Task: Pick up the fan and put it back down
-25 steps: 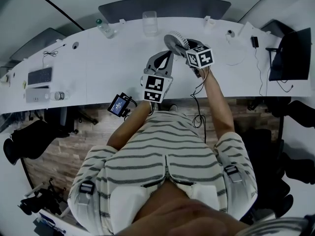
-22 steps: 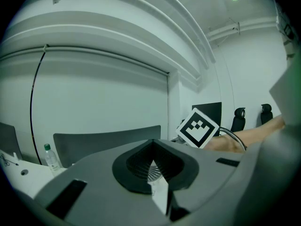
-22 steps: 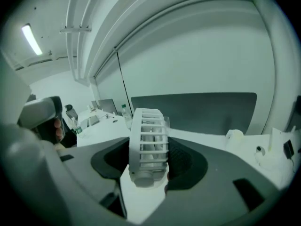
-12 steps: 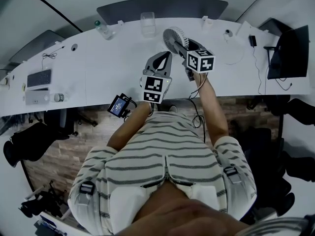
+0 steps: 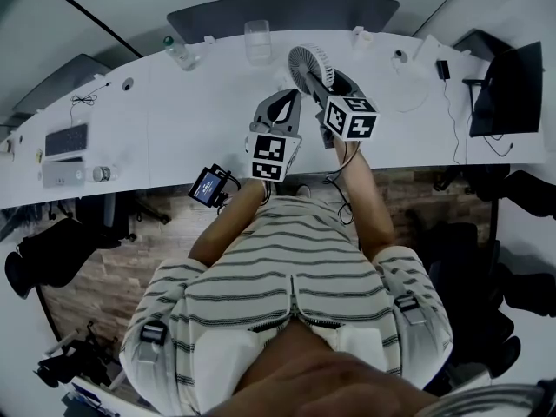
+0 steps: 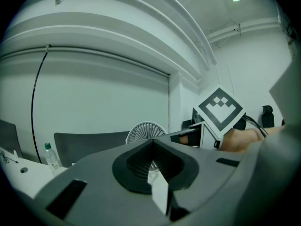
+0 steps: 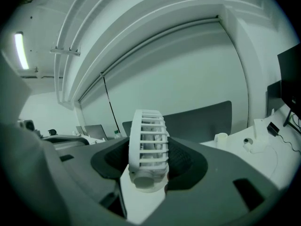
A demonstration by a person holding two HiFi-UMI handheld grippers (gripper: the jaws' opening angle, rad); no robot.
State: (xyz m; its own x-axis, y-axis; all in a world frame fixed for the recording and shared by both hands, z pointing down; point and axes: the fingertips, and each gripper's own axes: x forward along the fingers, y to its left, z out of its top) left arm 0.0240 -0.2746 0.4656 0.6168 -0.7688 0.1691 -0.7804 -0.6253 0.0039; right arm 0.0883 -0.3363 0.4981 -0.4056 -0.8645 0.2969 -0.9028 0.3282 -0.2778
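A small white fan (image 5: 310, 62) with a round grille is held over the white desk (image 5: 174, 120), near its far edge. My right gripper (image 5: 321, 85) is shut on the fan's stand, and the grille stands edge-on between the jaws in the right gripper view, fan (image 7: 148, 147). I cannot tell whether the fan's base touches the desk. My left gripper (image 5: 291, 101) hovers just left of the fan, its jaws shut together with nothing between them. From the left gripper view the fan (image 6: 146, 130) shows face-on beyond the jaws, beside the right gripper's marker cube (image 6: 219, 108).
A water bottle (image 5: 178, 52) and a clear cup (image 5: 257, 40) stand at the desk's far edge, left of the fan. A keyboard (image 5: 68, 137) lies far left. Cables (image 5: 417, 94) and a dark monitor (image 5: 512, 89) are at the right. A small screen device (image 5: 211, 185) hangs below the desk edge.
The right gripper's marker cube has come a little nearer to the person and the fan's head has shifted slightly toward the far edge. The left gripper has stayed put.
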